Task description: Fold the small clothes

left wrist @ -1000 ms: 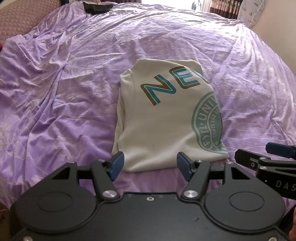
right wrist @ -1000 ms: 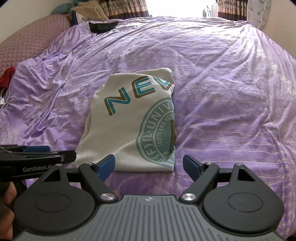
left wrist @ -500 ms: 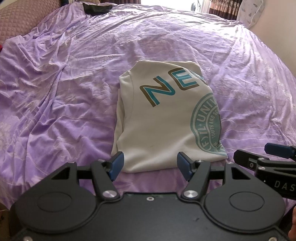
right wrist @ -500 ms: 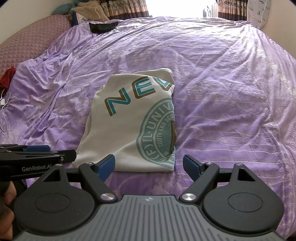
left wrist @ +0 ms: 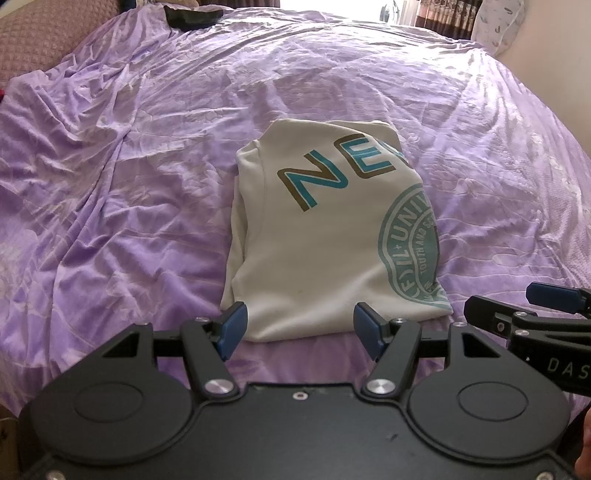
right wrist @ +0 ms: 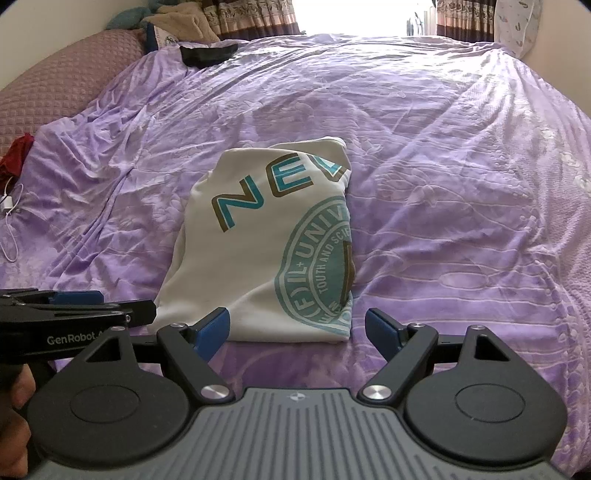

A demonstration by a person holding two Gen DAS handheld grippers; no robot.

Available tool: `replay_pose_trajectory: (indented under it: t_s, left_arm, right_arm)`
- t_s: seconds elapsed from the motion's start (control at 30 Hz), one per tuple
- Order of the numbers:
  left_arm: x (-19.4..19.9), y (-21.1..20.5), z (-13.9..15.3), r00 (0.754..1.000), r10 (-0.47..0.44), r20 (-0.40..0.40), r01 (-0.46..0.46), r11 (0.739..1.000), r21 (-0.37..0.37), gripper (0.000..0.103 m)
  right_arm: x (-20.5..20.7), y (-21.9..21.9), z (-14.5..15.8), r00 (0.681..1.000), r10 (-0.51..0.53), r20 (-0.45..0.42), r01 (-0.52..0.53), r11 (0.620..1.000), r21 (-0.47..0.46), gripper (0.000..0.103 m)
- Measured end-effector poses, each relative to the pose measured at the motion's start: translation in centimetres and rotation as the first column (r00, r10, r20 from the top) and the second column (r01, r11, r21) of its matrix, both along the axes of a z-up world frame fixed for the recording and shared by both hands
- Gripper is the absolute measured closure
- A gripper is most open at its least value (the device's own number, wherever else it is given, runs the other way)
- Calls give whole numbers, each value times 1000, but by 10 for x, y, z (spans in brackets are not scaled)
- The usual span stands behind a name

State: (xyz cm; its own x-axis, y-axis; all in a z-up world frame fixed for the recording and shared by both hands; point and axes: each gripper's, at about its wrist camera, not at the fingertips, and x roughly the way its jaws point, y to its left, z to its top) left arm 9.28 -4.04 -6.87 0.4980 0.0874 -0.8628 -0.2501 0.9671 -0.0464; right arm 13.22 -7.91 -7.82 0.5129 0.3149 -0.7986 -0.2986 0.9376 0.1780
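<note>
Nearest the viewer, the left gripper (left wrist: 299, 328) and the right gripper (right wrist: 297, 330) sit side by side at the near edge of the bed, each with its blue-padded fingers spread wide and nothing between them. The left pads frame the near hem of the shirt's left half; the right pads frame its near right corner. Whether any pad touches the cloth cannot be told.

Each tool also appears side-on in the other's view. The left one's body reads "GenRobot." and then is cut off. The right one shows the letters "DAS", the rest out of view.

Just beyond the fingers lies the cream T-shirt (left wrist: 325, 254), folded into a tall narrow packet, print side up, resting flat on the purple bedspread (left wrist: 110, 184). Its right edge is a crease that cuts the print in half. Readable on it: large teal-and-brown letters "NE" with a partial third letter, and a teal circular seal bearing "UNIV…" and an inner ring that looks like "TOUTH AND SCI…".

Judged from this lie, the lengthwise folds are done and the crosswise fold remains. The next move calls for both tools to close on the near hem, lift it evenly, and carry it toward the far edge.

Farther off, a dark garment (right wrist: 208, 54) lies near the head of the bed, a red cloth (right wrist: 16, 155) and white cable (right wrist: 9, 221) at the left edge, curtains (right wrist: 255, 18) behind.
</note>
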Motion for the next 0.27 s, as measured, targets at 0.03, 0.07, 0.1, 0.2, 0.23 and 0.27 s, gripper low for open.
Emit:
replay_pose_trajectory:
  t_s: [0.03, 0.07, 0.1, 0.2, 0.23, 0.27]
  left_arm:
    - [0, 0, 0, 1000, -1, -1, 1, 1000, -2, 38]
    - [-1, 0, -1, 1000, 0, 0, 0, 1000, -3, 38]
    - [-1, 0, -1, 1000, 2, 1, -2, 1000, -4, 38]
    - [-4, 1, 2, 1000, 6, 26, -6, 1000, -8, 38]
    - [-4, 1, 2, 1000, 4, 29, -4, 1000, -9, 37]
    - [-4, 0, 3, 1000, 1, 29, -1, 1000, -8, 37]
  right_arm:
    - [0, 0, 0, 1000, 1, 1, -1, 1000, -1, 6]
    - [0, 0, 0, 1000, 1, 0, -1, 1000, -1, 6]
    - [-1, 1, 0, 1000, 1, 0, -1, 1000, -2, 6]
    - [-2, 1, 0, 1000, 1, 0, -1, 1000, -2, 6]
    - [-2, 1, 0, 1000, 0, -1, 0, 1000, -2, 6]
    - [-2, 1, 0, 1000, 1, -1, -1, 1000, -2, 6]
